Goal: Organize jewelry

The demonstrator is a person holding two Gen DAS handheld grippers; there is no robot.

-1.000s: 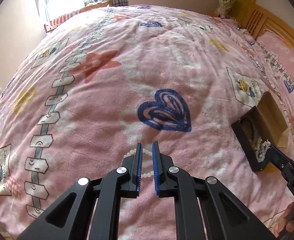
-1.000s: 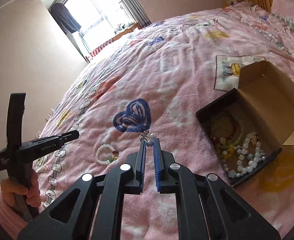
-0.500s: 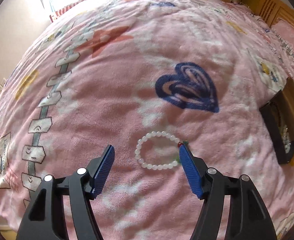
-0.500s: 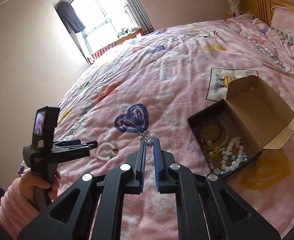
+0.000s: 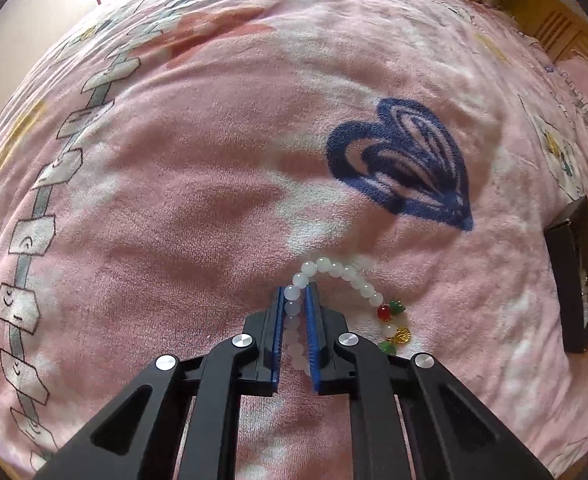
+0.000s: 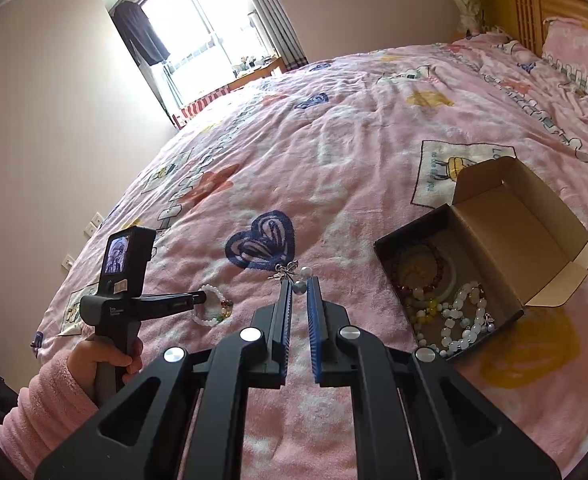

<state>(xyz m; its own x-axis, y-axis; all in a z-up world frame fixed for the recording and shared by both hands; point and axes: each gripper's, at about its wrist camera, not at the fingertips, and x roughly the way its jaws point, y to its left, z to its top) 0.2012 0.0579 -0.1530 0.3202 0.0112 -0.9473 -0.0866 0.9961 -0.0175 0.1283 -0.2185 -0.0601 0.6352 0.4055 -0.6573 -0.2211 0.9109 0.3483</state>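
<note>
The left hand-held gripper [image 5: 297,290] is clamped on the white bead bracelet [image 5: 344,274], which lies on the pink bed blanket [image 5: 197,184] just below its printed blue heart [image 5: 402,168]. The right hand-held gripper [image 6: 298,280] is closed on a small pearl earring [image 6: 294,272]. Toward the bed's right edge sits the open cardboard box [image 6: 494,216], with beaded jewelry [image 6: 454,320] piled inside.

Black tongs [image 5: 294,294] with blue pads (silver screws), fluffy pink sleeve [image 6: 49,396].
</note>
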